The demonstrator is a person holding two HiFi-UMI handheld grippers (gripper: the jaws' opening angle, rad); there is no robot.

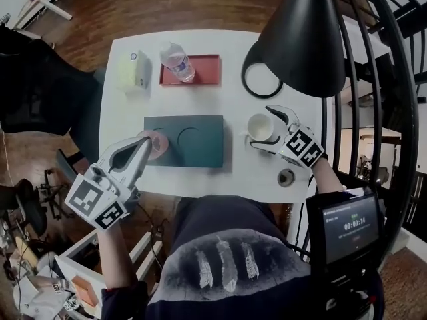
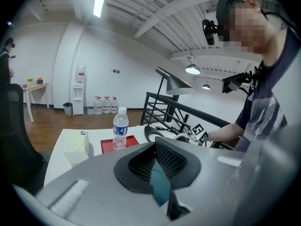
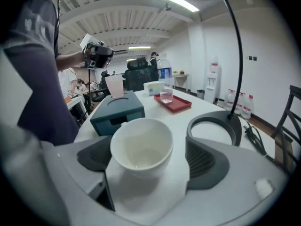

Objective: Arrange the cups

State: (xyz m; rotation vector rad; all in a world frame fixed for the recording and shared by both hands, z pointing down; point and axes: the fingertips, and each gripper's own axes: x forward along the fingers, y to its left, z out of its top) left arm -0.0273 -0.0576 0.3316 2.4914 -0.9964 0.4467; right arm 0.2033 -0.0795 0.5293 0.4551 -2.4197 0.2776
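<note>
Right gripper is sitting wide open around the white ceramic cup. The cup is standing upright on the white table between the two pads, with a gap on each side and neither pad touching it. It's sitting just right of the dark teal rectangular box, towards the table's near edge.

Left gripper is staying fully closed, and nothing is showing between its pads in its own view. Its tips are hanging right at the pale pink cup, which is standing upright on the box's left end. Can't tell if they're touching it.

At the back, a clear plastic water bottle is standing on a red rectangular tray, with a pale tissue box left of it. A black desk lamp's ring base is sitting to the right.
</note>
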